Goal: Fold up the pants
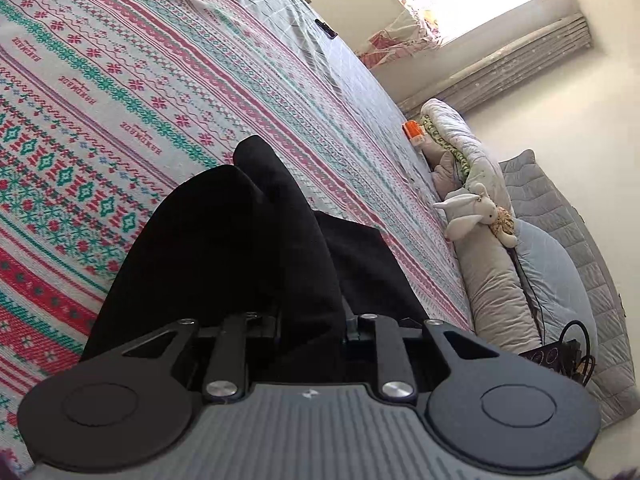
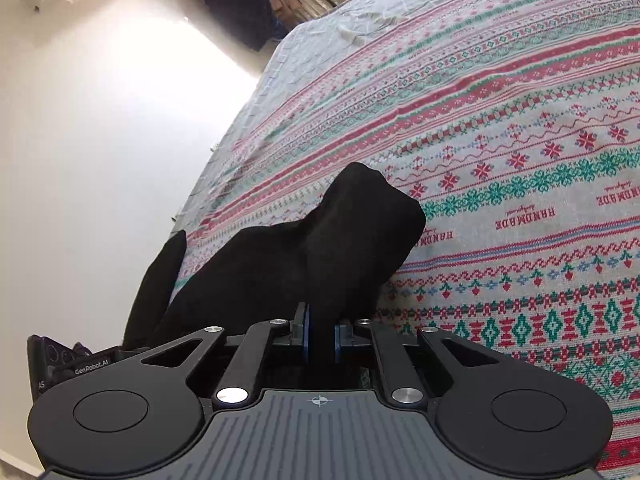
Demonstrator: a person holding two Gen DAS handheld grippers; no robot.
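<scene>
The black pants lie bunched on a patterned red, green and white bedspread. My left gripper is shut on a thick fold of the pants, which drape over and hide its fingertips. In the right wrist view the pants rise in a hump from my right gripper, which is shut on the black cloth between its blue pads. Part of the other gripper's body shows at the lower left, past the cloth.
A grey checked sheet covers the far part of the bed, with a small dark object on it. Pillows, a rolled quilt, a plush rabbit and an orange item line the bed's right side. A white wall borders the other side.
</scene>
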